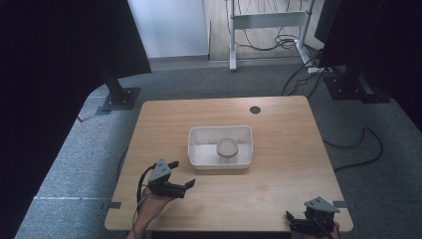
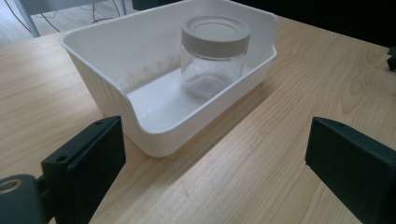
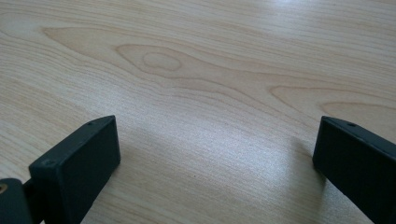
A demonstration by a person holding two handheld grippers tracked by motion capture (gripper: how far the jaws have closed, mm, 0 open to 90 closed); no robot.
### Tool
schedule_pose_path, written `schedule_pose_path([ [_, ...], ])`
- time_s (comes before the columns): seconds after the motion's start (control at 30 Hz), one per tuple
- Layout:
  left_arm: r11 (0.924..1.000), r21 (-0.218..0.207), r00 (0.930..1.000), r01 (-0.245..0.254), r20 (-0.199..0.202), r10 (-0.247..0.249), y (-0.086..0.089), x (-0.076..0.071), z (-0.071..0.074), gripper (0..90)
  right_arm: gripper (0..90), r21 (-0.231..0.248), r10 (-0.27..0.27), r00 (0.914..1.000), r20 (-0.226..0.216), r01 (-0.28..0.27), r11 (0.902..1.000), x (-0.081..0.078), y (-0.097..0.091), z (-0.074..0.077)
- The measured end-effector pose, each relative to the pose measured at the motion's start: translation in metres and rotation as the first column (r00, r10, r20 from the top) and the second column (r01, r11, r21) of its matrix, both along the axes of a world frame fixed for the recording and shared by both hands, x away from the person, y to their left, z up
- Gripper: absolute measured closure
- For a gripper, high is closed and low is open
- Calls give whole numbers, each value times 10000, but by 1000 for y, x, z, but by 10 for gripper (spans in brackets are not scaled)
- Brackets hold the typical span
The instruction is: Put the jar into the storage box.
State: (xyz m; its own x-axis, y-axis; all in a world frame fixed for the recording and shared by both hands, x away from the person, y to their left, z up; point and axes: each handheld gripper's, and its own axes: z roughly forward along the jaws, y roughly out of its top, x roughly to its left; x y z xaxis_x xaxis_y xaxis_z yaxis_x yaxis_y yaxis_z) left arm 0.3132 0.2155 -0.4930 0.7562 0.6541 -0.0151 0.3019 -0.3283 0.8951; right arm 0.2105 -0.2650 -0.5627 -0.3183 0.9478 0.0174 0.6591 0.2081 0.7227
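Your right gripper point(image 1: 298, 219) rests at the table's point(image 1: 278, 184) near edge, jaws spread over bare wood. Your left gripper point(image 1: 181, 177), jaws also spread and holding nothing, faces the white bin point(image 2: 100, 88), so this looks like the approach. Inside stands the lidded glass jar point(image 2: 214, 56); next, reach over the wall.

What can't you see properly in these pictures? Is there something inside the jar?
- Jar contents: the glass looks empty in the left gripper view, but glare near its base makes that unsure; in the high view its lid covers the inside.
- Tray far outer wall: hidden by the tray itself.
- Right gripper: cut off by the bottom edge of the high view.
- Left gripper: jaws look open, tips too small to see clearly in the high view.
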Motion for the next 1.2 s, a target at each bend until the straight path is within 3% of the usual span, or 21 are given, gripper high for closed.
schedule_pose_path([
  [0.33, 9997, 240, 10000, 29, -20, -29, 7, -6, -14, 46, 3, 0, -2, 10000, 4, 2, 10000, 0, 0, 0],
  [0.67, 9986, 525, 9985, -22, -549, 50, 15, -8, -32, 45, 3, 1, -3, 10000, 3, 3, 10000, 0, 0, 0],
  [0.9, 9954, 959, 9950, -50, -984, 145, 16, -9, -45, 46, 3, -1, -2, 10000, 4, 2, 10000, 0, 0, 0],
  [1.2, 9904, 1375, 9912, -164, -1282, 342, 16, -9, -52, 46, 3, 3, 14, 10000, 8, -14, 10000, 0, 0, 0],
])
